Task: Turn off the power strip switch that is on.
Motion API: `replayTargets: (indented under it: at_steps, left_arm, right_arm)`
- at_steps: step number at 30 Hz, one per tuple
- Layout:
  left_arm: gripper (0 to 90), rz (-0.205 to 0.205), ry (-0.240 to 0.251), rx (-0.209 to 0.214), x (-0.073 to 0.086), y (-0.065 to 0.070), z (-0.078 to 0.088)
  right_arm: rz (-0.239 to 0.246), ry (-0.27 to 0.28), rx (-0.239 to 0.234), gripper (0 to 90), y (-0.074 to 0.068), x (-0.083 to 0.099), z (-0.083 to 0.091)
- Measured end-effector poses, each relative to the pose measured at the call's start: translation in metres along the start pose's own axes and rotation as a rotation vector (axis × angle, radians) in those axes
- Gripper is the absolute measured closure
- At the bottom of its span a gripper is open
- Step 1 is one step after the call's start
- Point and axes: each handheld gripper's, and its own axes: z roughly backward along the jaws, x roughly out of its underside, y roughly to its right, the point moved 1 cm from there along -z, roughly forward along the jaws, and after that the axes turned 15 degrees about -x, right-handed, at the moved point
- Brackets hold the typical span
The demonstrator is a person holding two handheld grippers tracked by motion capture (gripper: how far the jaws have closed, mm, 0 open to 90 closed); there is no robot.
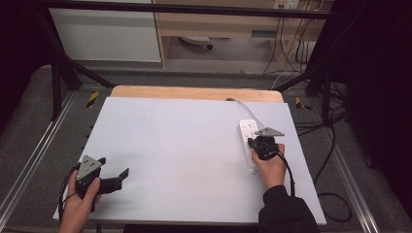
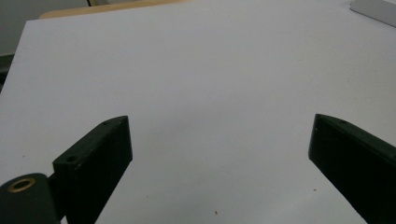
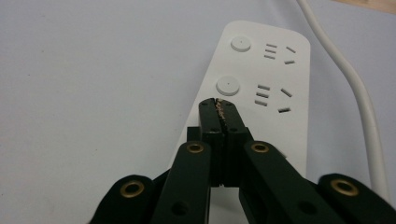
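Note:
A white power strip [image 1: 247,128] lies flat at the right of the white tabletop [image 1: 184,145], its white cable [image 1: 252,110] running off to the far edge. My right gripper [image 1: 260,141] is over the strip's near half. In the right gripper view my right gripper [image 3: 217,103] is shut with nothing between the jaws, its tips just short of the second round button [image 3: 227,86] on the strip [image 3: 280,70]. I cannot tell whether the tips touch the strip. My left gripper [image 1: 114,166] rests at the near left, open and empty, jaws wide apart [image 2: 219,122].
The white cable [image 3: 355,84] curves along the strip's right side. A wooden table edge [image 1: 194,92] shows beyond the white sheet. Black frame posts [image 1: 57,73] and floor cables [image 1: 335,145] stand around the table. One corner of the strip [image 2: 373,9] shows far off in the left gripper view.

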Motion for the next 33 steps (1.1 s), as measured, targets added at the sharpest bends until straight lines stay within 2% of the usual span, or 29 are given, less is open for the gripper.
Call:
replayTargets:
  at_steps: [16, 20, 33]
  left_arm:
    - [6.1, -0.002, -0.003, 0.0, 0.0004, 0.0002, -0.0001]
    - [6.1, -0.003, -0.003, 0.0, 0.0004, 0.0003, -0.0001]
    - [6.1, 0.003, -0.001, -0.003, 0.0003, -0.001, 0.0001]
  right_arm:
    - [0.004, -0.006, -0.004, 90.0, 0.0006, -0.0004, -0.0003]
    - [0.038, -0.022, 0.013, 90.0, -0.0017, -0.0011, -0.0011]
    - [0.037, -0.025, 0.015, 90.0, -0.0021, -0.001, -0.0012]
